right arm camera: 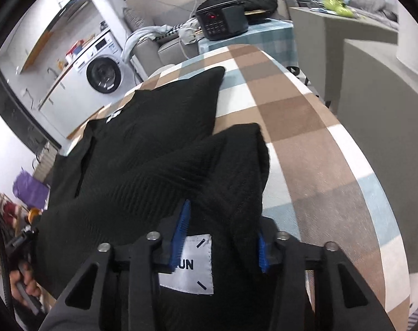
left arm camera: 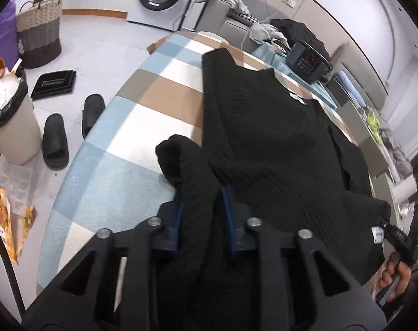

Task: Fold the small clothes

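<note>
Left wrist view: left gripper [left arm camera: 200,218] is clenched on a bunched fold of the black sweater [left arm camera: 264,138]. Right gripper [right arm camera: 222,234] likewise grasps a fold near the label [right arm camera: 188,264]. Beyond, the sweater lies spread on the checked table [left arm camera: 120,127] (folding judged barely begun; body unfolded).

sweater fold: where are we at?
Early. Done: black sweater lies spread on the checked table. In hand: left gripper and right gripper each have near-edge fabric between their fingers, right by the white label. Left: no completed fold shows yet.
</note>
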A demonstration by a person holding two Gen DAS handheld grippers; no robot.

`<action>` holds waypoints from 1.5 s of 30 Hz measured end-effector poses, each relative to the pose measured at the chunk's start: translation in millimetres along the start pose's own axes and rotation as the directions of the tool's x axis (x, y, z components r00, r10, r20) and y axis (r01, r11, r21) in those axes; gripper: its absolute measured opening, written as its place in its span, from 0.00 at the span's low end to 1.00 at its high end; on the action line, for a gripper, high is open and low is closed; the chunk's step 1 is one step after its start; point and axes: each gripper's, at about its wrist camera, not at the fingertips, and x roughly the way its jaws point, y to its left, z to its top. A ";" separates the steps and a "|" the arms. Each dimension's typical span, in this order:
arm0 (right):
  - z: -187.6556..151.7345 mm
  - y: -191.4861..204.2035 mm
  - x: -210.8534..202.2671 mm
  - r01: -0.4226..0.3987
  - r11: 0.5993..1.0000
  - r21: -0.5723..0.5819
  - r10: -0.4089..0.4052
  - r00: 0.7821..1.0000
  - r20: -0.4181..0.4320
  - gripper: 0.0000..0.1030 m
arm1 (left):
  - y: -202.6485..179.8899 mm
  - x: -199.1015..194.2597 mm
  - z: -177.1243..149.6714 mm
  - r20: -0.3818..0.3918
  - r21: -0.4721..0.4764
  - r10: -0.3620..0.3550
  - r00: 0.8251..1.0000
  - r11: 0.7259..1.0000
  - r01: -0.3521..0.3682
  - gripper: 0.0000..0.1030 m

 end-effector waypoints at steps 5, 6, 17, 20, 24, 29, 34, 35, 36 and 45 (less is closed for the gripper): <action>-2.8 1.7 0.0 0.004 1.000 -0.020 -0.004 1.000 -0.014 0.26 | -8.1 -2.8 -4.8 -0.002 0.058 0.017 1.000 0.998 -0.017 0.16; -3.7 0.9 -0.6 0.001 1.000 -0.018 -0.001 1.000 -0.017 0.26 | -8.6 -4.4 -6.7 -0.004 0.066 0.018 1.000 0.998 -0.017 0.16; -35.7 -11.5 -29.2 -0.020 1.000 0.018 0.021 0.999 -0.035 0.26 | -2.1 -40.5 -46.0 -0.003 0.075 0.019 1.000 0.997 -0.018 0.16; -49.8 -16.0 -42.2 -0.026 0.999 0.032 0.027 0.999 -0.043 0.26 | 1.9 -54.3 -61.2 -0.008 0.074 0.017 1.000 0.997 -0.016 0.16; -58.3 -21.7 -50.6 -0.032 0.998 0.050 0.034 0.998 -0.047 0.26 | 9.2 -67.0 -72.7 -0.003 0.062 0.025 1.000 0.998 -0.025 0.23; -52.6 -39.0 -61.6 -0.039 0.989 0.140 0.042 0.999 -0.021 0.36 | 18.8 -90.2 -78.0 0.023 0.017 0.046 0.999 0.999 -0.046 0.35; -59.4 -52.5 -86.4 -0.034 0.989 0.144 0.030 0.999 0.032 0.37 | 37.0 -115.6 -88.0 0.054 -0.014 0.089 0.995 0.996 -0.089 0.46; -62.1 -56.3 -89.9 -0.026 0.989 0.149 0.021 0.999 0.034 0.37 | 40.8 -118.1 -90.5 0.053 -0.021 0.092 0.994 0.996 -0.091 0.46; -65.0 -59.9 -92.0 -0.016 0.988 0.156 0.011 0.999 0.033 0.37 | 45.4 -121.1 -93.7 0.053 -0.034 0.089 0.995 0.996 -0.088 0.46; -91.8 -73.9 -106.8 -0.046 0.983 0.179 0.045 0.999 0.013 0.37 | 48.4 -134.9 -119.2 0.015 -0.049 0.049 0.999 0.998 -0.048 0.46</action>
